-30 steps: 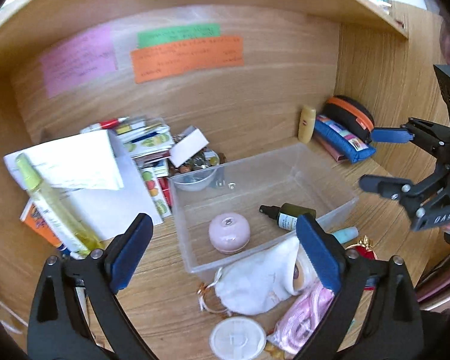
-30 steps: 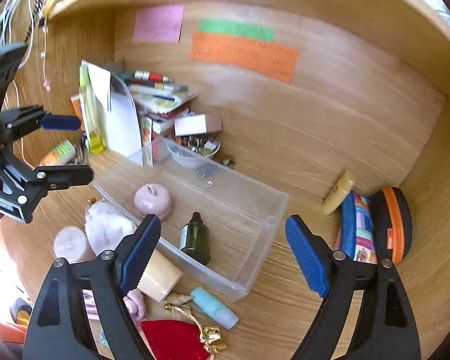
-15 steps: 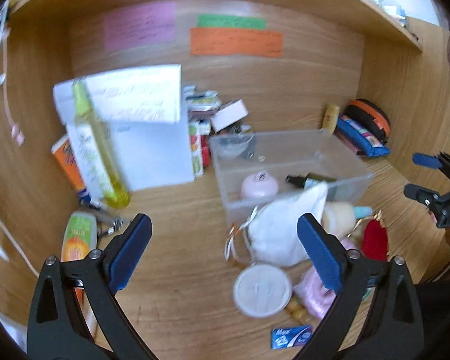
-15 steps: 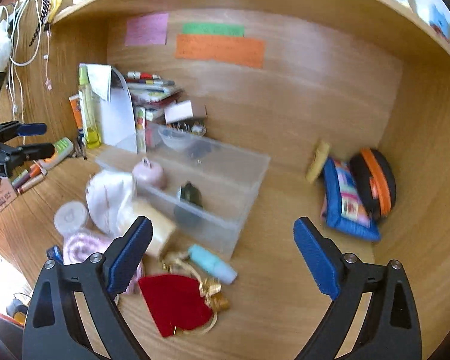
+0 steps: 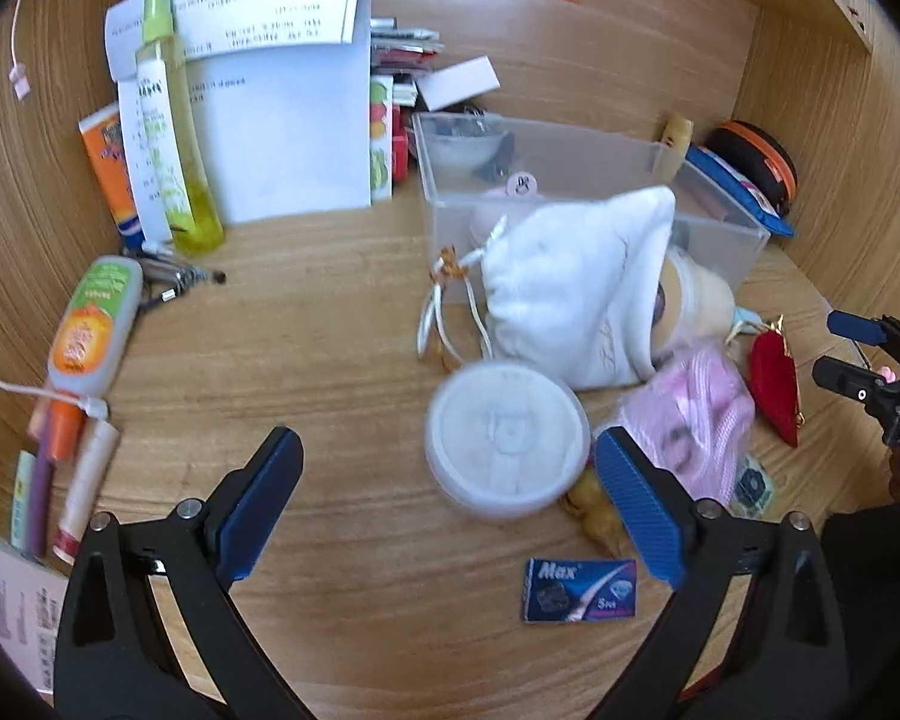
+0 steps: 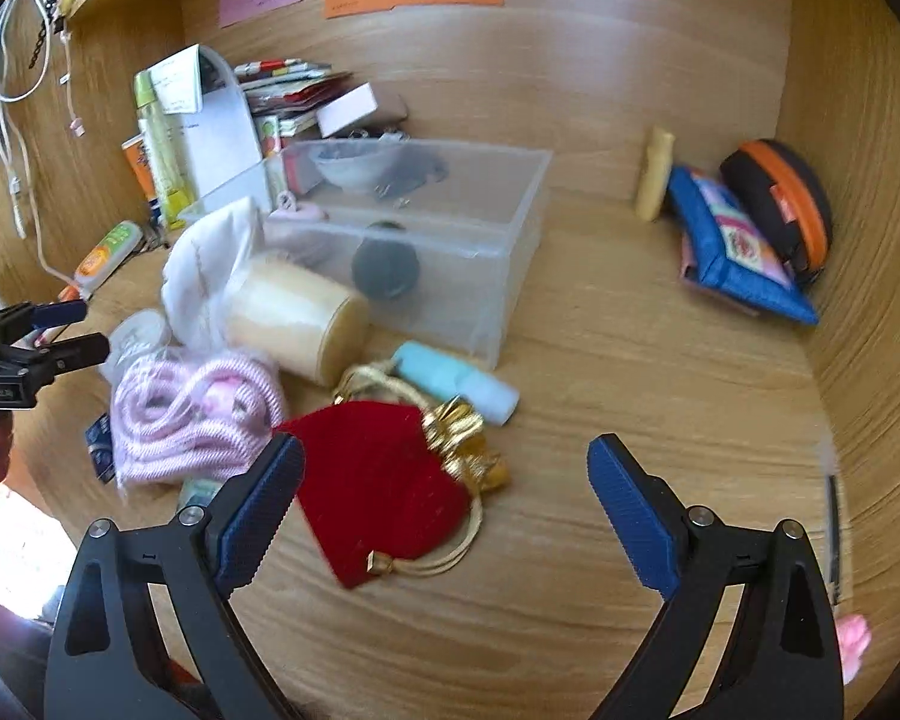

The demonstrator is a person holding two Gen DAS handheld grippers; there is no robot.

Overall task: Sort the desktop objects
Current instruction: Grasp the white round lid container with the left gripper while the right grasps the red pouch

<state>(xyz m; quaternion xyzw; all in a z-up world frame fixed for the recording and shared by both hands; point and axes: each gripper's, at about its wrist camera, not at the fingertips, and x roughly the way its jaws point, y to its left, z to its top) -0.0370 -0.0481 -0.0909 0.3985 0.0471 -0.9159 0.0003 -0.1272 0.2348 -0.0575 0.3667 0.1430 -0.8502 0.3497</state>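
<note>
Two grippers over the bench, both with jaws spread wide and nothing between the pads. Left gripper sits low over the front of the bench; white round lid lies just ahead between its fingers, not touched, its right edge close to the right pad. Small blue "Max" packet lies flat just behind the lid. White drawstring pouch leans against the front wall of the clear plastic bin, with a pink knitted bundle just beside it. Right gripper hangs above the red velvet pouch with gold cord; the pouch's left part lies near the left pad, contact unclear due to blur. Teal tube lies between the pouch and the bin wall. Cream roll rests on its side against the bin front. A dark bottle shows blurred inside the bin. Blue pencil case and black-orange case are well apart, at the right wall.
</note>
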